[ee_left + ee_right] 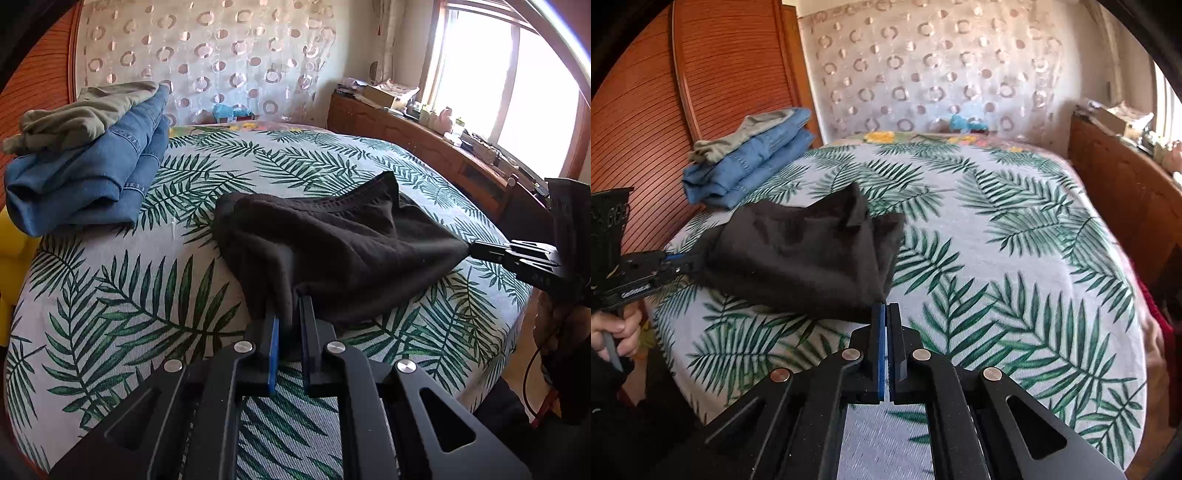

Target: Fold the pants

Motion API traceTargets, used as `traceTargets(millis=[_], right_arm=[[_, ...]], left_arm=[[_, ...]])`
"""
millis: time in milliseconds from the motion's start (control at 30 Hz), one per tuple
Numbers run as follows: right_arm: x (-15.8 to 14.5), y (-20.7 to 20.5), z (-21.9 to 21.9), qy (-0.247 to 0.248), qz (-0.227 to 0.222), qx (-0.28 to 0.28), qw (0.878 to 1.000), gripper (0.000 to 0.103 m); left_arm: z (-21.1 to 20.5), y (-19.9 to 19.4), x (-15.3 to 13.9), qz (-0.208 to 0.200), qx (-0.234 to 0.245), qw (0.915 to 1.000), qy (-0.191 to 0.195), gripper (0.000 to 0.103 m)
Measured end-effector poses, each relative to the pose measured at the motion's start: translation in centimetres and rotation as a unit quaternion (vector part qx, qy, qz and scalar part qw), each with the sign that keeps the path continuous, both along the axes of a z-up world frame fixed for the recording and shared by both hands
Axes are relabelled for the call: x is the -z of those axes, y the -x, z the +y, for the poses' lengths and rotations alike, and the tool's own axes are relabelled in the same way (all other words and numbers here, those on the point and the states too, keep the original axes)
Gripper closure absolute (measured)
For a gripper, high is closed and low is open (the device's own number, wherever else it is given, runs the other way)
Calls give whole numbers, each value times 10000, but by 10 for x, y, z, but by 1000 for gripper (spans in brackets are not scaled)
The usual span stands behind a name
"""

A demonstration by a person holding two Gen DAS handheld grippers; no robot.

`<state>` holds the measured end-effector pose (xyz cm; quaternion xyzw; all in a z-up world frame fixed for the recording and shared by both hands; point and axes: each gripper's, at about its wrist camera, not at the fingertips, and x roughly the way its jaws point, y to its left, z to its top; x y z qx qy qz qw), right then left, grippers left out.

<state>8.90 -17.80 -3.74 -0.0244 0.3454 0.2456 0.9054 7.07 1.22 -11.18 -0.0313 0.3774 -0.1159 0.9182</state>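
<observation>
Left gripper (291,314) is clamped on one near corner of the soft black fabric pants (343,243), and right gripper (885,312) pinches the other; the pants sag between them over the palm-leaf printed bedspread (1015,258). Keep both corners level and taut, then lay them down evenly

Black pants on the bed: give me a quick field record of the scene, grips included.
garment: black pants, bunched, partly lifted off the bed
left hand-held gripper: shut on near edge of the pants
right hand-held gripper: shut on another edge
surface: palm-leaf bedspread
folded stack: blue jeans with an olive garment on top, far left of bed, apart from the pants
fold state: not yet flat
</observation>
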Motion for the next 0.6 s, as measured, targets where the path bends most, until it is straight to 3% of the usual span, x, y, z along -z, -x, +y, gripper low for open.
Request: traceTargets(millis=[600], right_arm=[[-20,32,-12,-153,-20,-253,9996,103]], left_arm=[[-4,25,-9,0,107,9999,-55,92]])
